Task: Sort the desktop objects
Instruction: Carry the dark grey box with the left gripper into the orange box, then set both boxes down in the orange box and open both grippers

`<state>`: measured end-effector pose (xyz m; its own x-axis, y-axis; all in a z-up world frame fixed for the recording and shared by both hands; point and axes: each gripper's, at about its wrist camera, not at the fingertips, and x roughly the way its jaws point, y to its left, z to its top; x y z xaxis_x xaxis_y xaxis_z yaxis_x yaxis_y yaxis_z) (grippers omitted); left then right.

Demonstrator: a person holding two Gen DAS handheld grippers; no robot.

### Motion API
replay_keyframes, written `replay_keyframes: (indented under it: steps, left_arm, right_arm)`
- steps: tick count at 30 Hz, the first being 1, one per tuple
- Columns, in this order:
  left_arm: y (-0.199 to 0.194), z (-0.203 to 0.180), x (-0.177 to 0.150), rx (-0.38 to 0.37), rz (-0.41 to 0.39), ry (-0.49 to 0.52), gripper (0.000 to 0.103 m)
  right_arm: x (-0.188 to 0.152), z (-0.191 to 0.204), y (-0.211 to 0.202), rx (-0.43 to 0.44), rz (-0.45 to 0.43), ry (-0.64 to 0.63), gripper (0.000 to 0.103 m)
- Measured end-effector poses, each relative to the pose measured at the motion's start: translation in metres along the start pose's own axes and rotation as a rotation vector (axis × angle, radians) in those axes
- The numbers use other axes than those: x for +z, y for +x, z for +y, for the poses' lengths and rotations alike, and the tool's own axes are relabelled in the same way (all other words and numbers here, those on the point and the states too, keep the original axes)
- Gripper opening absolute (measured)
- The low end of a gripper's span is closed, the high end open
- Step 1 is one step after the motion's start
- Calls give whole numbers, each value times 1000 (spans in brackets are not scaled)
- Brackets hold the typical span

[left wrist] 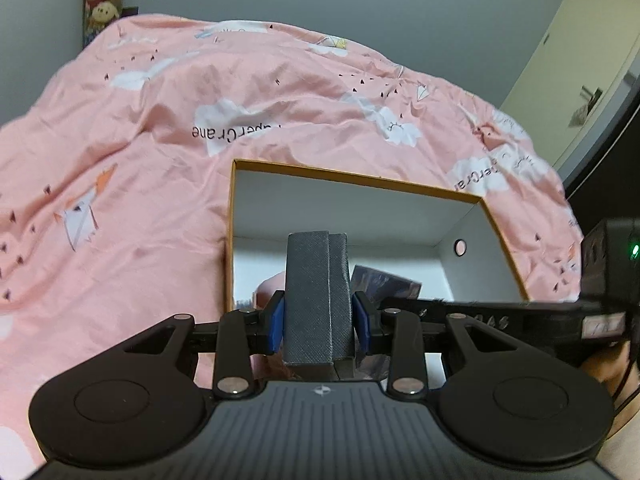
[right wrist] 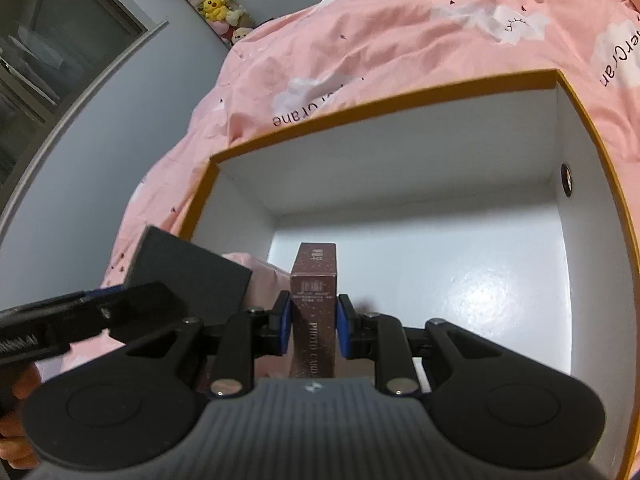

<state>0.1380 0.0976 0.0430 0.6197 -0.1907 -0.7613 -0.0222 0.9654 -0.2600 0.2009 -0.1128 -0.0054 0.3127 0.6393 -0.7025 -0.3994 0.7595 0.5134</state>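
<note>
Both pairs of tongs carry a load over the open storage box [right wrist: 384, 92], a white-lined carton with an orange rim that sits on a bed spread with a rumpled pink quilt [left wrist: 160, 128]. The left tongs [left wrist: 319, 322] are clamped on a dark grey case [left wrist: 316, 292], a blocky thing with a fine woven texture and a seam down its front, held upright above the box's near left corner. The right tongs [right wrist: 313, 326] grip a slim maroon card box [right wrist: 314, 280], glossy, speckled and printed "PHOTO CARD", standing tall over the box's shiny white floor. The step in hand looks like depositing. Next, each piece probably needs lowering until it rests on the floor, side by side and not colliding, before the pads let go.
</note>
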Motion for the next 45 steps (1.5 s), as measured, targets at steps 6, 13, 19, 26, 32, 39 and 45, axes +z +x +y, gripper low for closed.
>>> replay_keyframes:
  steps: [6,13,19,26,32,39,45]
  left_arm:
    - [-2,-11,0,49,-13,59,40]
    - [-4,-8,6,-13,-28,20,40]
    - [9,-2,5,-122,-19,-95,38]
    - [26,17,-8,-181,9,-203,38]
    - [25,-1,-9,-66,27,-65,38]
    - [41,-40,-12,29,98,173,38]
    - [54,-58,-28,96,102,297,38]
  right_arm:
    - [3,5,10,24,45,-5,24]
    - [3,-5,24,103,118,115,25]
    - [-3,-18,27,139,141,198,24]
    - [-6,-35,28,131,144,274,24]
    - [0,-34,18,127,109,260,24]
    - [7,-28,1,22,38,167,24]
    - [3,-30,-1,-23,82,134,24]
